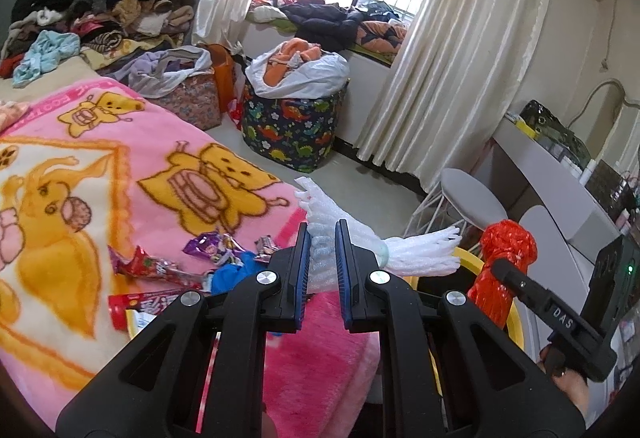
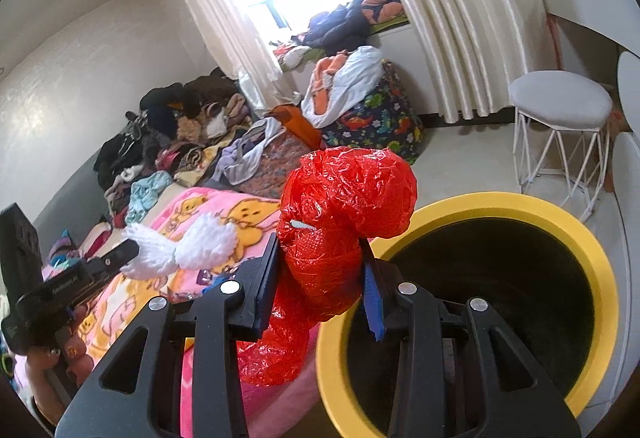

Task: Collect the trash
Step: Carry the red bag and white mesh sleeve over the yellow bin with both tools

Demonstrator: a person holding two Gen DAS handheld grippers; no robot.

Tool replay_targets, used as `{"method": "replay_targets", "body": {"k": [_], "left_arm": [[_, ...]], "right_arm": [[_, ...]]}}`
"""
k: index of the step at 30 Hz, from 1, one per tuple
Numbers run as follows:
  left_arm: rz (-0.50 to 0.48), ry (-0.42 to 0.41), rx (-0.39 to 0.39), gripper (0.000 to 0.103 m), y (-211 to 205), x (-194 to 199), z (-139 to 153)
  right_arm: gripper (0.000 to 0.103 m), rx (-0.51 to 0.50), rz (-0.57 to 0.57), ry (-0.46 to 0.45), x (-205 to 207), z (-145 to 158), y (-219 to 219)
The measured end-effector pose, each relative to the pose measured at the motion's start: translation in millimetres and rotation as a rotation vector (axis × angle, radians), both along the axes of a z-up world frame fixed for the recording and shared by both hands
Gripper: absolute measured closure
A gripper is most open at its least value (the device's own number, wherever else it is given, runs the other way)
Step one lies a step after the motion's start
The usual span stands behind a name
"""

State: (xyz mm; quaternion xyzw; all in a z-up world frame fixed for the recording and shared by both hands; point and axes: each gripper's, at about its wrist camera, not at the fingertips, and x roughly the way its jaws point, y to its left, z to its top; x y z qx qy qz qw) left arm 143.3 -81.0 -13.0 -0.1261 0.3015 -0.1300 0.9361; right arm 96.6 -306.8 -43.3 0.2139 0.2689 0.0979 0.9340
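A cluttered bedroom: a pink cartoon blanket [image 1: 120, 198] covers the bed, clothes are heaped behind it, and a yellow-rimmed bin [image 2: 560, 222] stands on the floor at the bed's edge.

The left gripper [image 1: 322, 238] is clamped nearly closed on a white foam net sleeve [image 1: 420, 250], which sticks out past the jaws on both sides and hangs over the bed edge, close to the bin. The right gripper [image 2: 320, 258] holds a crumpled red plastic bag [image 2: 348, 190] between half-closed jaws; the bag bulges above them and trails below, just beside the bin's rim but not yet clearly over the dark opening.

Judging from this, letting go too early is the main risk: the red bag is light and springy, so it could catch the rim and slide to the floor or back onto the blanket. The foam sleeve is pinched near one end, so its long free end might snag the rim or brush the other gripper, since the two tools are close together. Snack wrappers [image 1: 160, 270] on the blanket remain uncollected and could be swept off by a trailing bag.
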Motion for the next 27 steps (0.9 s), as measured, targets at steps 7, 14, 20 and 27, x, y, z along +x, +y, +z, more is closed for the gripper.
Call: {"method": "replay_targets", "body": {"k": [7,14,20,27], "left_arm": [[-0.043,0.003,0.021,0.095,-21,-1,-3],[-0.089,-0.007,0.062,0.095,-45,-6,-8],[-0.133,-0.003,0.096,0.095,-67,-7,-15],[-0.194,-0.005,0.141,0.095,-93,-11,-25]], "right_arm": [[0.068,0.027,-0.059,0.012,-2,-6,-22],[0.068,0.062,-0.117,0.024,-8,-12,-44],[0.068,0.081,-0.161,0.036,-11,-17,-61],[0.068,0.089,-0.218,0.061,-14,-27,-80]]}}
